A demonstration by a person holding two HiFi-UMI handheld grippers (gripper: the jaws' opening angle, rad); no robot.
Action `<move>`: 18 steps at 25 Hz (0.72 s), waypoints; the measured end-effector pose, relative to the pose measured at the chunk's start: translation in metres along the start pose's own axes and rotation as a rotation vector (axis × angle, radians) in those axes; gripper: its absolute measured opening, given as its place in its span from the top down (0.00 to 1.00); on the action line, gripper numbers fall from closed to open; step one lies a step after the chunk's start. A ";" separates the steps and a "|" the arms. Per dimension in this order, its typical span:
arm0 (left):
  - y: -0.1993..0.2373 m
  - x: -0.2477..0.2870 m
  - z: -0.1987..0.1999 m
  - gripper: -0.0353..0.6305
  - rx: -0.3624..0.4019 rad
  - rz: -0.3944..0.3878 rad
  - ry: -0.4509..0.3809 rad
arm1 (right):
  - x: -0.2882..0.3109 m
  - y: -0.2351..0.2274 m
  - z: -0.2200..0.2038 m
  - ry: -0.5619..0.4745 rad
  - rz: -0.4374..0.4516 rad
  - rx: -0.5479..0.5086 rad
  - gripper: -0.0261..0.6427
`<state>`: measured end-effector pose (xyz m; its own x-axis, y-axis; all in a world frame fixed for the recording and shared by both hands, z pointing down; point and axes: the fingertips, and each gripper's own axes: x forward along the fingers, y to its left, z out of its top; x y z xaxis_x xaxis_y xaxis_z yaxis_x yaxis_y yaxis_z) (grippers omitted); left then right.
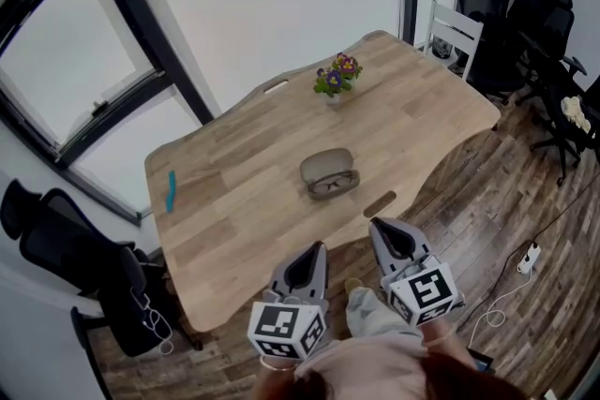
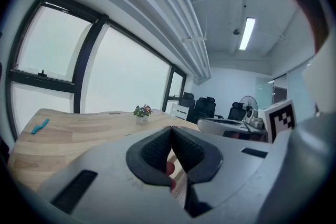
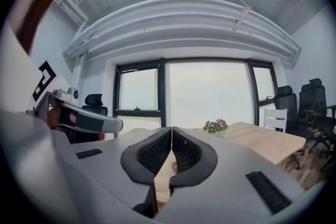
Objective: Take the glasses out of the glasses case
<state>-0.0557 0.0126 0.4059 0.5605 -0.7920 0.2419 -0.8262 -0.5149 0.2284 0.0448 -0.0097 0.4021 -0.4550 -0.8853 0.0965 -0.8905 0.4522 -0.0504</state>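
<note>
Head view: glasses case (image 1: 328, 173) central on table (image 1: 234, 197), edges distant; left gripper (image 1: 317, 250), right gripper (image 1: 377, 226) jaws together, off near edge.

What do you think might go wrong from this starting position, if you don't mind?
Both the left claw and right claw are shut; reaching in like that might shove the glasses instead of gripping them. The glasses case lies unheld on the table, so a one-sided pull might drag it along.
</note>
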 end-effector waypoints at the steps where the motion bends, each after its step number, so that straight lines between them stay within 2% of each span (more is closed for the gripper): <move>1: 0.002 0.006 0.001 0.94 0.000 0.000 0.002 | 0.005 -0.004 0.000 0.005 0.001 0.002 0.96; 18: 0.043 0.090 0.019 0.95 -0.015 0.046 0.027 | 0.089 -0.053 -0.008 0.079 0.081 -0.010 0.96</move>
<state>-0.0416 -0.0871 0.4197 0.5236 -0.8055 0.2776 -0.8502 -0.4731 0.2309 0.0514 -0.1113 0.4210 -0.5237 -0.8347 0.1702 -0.8506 0.5232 -0.0511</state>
